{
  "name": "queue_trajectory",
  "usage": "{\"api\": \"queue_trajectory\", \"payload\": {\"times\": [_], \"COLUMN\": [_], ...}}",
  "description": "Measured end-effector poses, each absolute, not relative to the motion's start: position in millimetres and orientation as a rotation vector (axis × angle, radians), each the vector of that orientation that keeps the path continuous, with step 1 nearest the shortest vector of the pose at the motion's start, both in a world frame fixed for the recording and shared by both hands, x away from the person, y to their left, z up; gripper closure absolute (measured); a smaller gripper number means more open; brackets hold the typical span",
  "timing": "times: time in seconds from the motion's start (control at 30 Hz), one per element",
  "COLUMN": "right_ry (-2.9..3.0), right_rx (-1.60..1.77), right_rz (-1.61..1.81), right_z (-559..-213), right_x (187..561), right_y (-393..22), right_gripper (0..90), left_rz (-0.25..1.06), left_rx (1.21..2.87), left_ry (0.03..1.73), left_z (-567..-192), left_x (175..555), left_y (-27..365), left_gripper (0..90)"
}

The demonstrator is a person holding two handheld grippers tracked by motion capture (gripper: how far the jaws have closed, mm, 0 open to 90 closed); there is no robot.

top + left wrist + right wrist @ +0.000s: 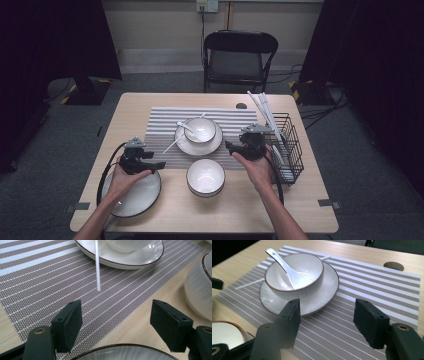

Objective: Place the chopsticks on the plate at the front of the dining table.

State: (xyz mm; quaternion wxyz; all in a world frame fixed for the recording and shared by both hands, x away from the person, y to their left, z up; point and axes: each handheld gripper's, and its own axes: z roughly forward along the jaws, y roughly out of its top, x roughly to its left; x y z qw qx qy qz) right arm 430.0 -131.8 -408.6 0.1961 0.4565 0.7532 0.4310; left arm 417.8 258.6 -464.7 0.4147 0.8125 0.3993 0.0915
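A striped placemat (165, 120) lies mid-table. On it a white bowl (201, 129) with a spoon (189, 128) rests on a saucer plate (186, 145). A white chopstick (171, 145) slants out from under that plate. My left gripper (159, 164) hovers over the rim of a large plate (140, 197), jaws open with nothing between them, the chopstick (97, 267) tip ahead. My right gripper (228, 146) stands open and empty to the right of the saucer, facing the bowl (294, 277) and spoon (287, 270).
A second empty bowl (205, 176) sits on bare wood between the hands, near the front. A black wire basket (290, 150) with several white chopsticks stands at the table's right edge. A folding chair (237, 57) is behind the table.
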Motion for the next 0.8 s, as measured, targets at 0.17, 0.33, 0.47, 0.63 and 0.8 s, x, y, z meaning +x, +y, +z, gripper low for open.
{"api": "queue_trajectory", "payload": {"times": [0.17,0.33,0.47,0.63,0.8], "right_ry": [2.114,2.097,2.032,2.018,2.002], "right_rx": [1.254,1.229,1.211,1.205,1.203], "right_rz": [1.223,1.235,1.259,1.280,1.279], "right_z": [-390,-375,-362,-346,-335], "right_x": [433,436,440,445,450], "right_y": [-134,-137,-142,-151,-162], "right_gripper": [38.7,41.1,43.1,40.9,41.1], "left_rz": [0.244,0.243,0.240,0.241,0.243], "left_rx": [2.031,2.038,2.034,2.031,2.038], "left_ry": [1.003,1.018,1.021,1.024,1.031], "left_z": [-464,-466,-467,-467,-468], "left_x": [417,417,417,417,418], "left_y": [260,261,261,263,263], "left_gripper": [26.2,25.4,25.2,25.0,25.0]}}
